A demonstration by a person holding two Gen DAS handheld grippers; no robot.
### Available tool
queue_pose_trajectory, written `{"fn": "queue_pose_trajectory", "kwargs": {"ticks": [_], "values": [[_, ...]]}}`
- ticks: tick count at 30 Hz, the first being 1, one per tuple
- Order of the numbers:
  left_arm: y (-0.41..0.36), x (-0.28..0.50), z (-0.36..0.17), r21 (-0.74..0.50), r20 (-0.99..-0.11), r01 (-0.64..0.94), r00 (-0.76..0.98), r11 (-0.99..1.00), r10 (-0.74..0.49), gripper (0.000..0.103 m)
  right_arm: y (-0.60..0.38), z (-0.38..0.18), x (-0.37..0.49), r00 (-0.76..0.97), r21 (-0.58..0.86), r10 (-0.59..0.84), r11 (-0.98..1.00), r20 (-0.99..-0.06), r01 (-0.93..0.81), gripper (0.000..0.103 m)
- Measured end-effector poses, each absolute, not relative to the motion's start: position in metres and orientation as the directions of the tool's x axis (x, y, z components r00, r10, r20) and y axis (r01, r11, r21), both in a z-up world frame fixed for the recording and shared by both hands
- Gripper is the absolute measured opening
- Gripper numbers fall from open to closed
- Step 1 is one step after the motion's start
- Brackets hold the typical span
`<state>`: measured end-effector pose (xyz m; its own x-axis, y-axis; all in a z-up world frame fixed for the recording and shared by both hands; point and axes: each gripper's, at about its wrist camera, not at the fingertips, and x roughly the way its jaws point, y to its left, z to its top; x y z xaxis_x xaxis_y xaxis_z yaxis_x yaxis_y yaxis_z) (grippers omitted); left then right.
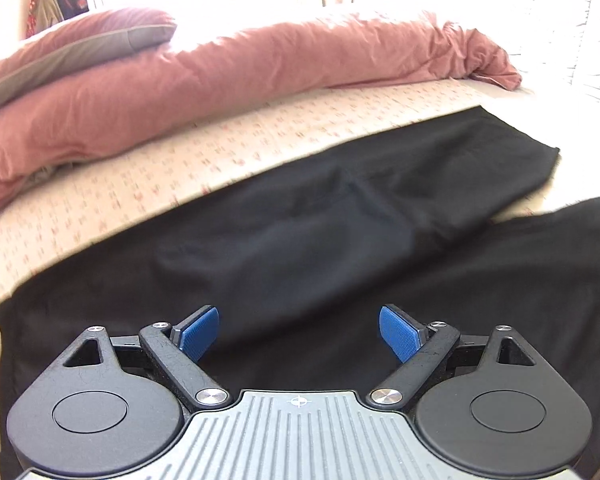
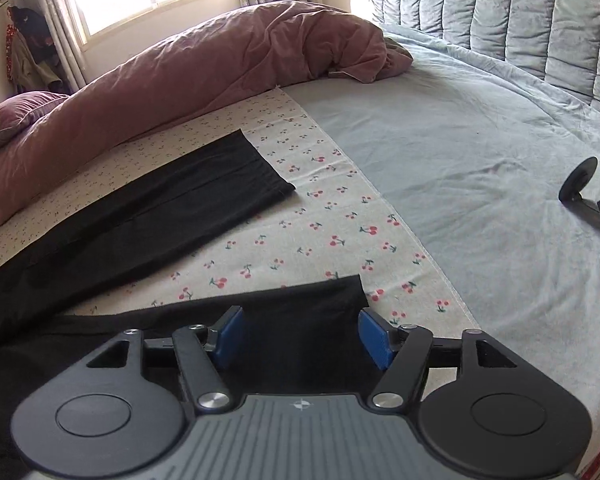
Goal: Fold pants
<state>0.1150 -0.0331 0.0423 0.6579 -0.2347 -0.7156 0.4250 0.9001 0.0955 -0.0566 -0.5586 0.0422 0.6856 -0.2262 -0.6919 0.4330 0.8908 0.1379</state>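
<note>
here, black pants (image 1: pixel 300 232) lie spread on a cherry-print sheet (image 2: pixel 320 232) as the left gripper (image 1: pixel 299 334) and right gripper (image 2: pixel 301 336) hover wide apart, holding nothing.

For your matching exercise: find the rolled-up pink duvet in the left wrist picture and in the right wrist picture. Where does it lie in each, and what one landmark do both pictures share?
Left wrist view: the pink duvet stretches across the upper half, behind the black pants.
Right wrist view: the pink duvet runs from the left edge to upper centre, beyond the far pant leg.
Shared landmark: the cherry-print sheet under the pants.
</note>
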Motion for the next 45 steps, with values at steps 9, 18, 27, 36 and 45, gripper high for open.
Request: {"fn": "queue_pose_trajectory", "kwargs": {"ticks": [9,18,27,36,45], "values": [[-0.019,0.257,0.007,0.256,-0.694,0.443,0.703,0.859,-0.155,0.089,-0.566,0.029,0.078,0.683,0.123,-0.205,0.909,-0.701,0.398,0.068],[0.011,0.34,-0.022,-0.009,-0.767,0.504,0.55,0.864,-0.33,0.066,-0.581,-0.004,0.21,0.677,0.107,-0.232,0.901,-0.698,0.42,0.06],[0.028,0.355,-0.026,-0.203,-0.722,0.486,0.512,0.85,-0.465,0.016,-0.602,-0.02,0.272,0.71,0.14,-0.294,0.864,-0.64,0.484,0.054],[0.029,0.353,-0.029,-0.238,-0.634,0.434,0.608,0.869,-0.478,0.0,-0.601,-0.014,0.278,0.762,0.122,-0.32,0.879,-0.563,0.46,0.002],[0.02,0.342,-0.018,-0.157,-0.61,0.414,0.674,0.897,-0.418,0.0,-0.602,-0.003,0.263,0.797,0.198,-0.339,0.851,-0.5,0.486,0.002]]}}
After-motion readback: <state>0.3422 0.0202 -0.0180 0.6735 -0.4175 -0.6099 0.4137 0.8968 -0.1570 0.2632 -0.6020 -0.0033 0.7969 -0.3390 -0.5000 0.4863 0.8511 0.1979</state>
